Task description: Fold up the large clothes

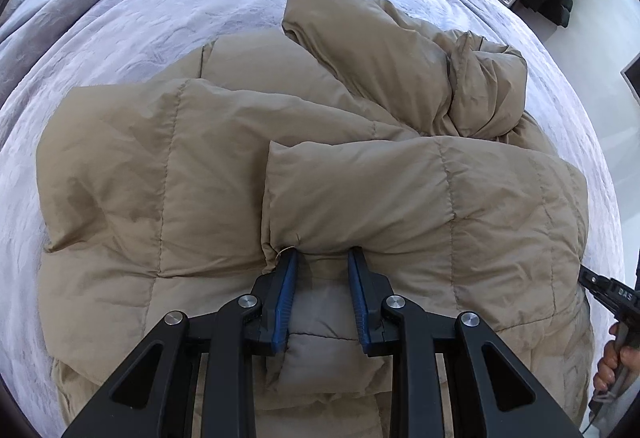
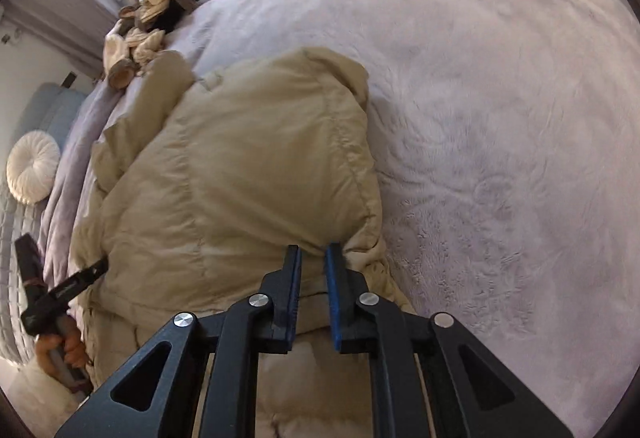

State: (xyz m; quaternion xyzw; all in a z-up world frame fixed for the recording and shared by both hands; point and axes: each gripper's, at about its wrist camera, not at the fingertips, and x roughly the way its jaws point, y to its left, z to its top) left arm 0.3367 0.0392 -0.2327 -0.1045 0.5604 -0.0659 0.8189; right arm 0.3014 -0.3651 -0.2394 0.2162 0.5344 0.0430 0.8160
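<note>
Your tan puffer jacket [image 1: 224, 174] lies crumpled on the lilac bed cover [image 1: 168, 10]. Your left hand-held gripper [image 1: 322, 258] is clamped on its folded edge; your right hand-held gripper [image 2: 313, 252] pinches its corner.

Left gripper [image 1: 322, 256]: matte black linkage arms with triangular cut-outs, four round silver pivot screws in a row, and two narrow fingers [image 1: 289, 278] faced with ribbed blue pads. Right gripper [image 2: 313, 250]: the same build, black arms, silver screws, blue-lined fingers [image 2: 332, 278]. In the left view, at 4 o'clock, its black body carries pale lettering, with a grey handle and a thin cable below it.
</note>
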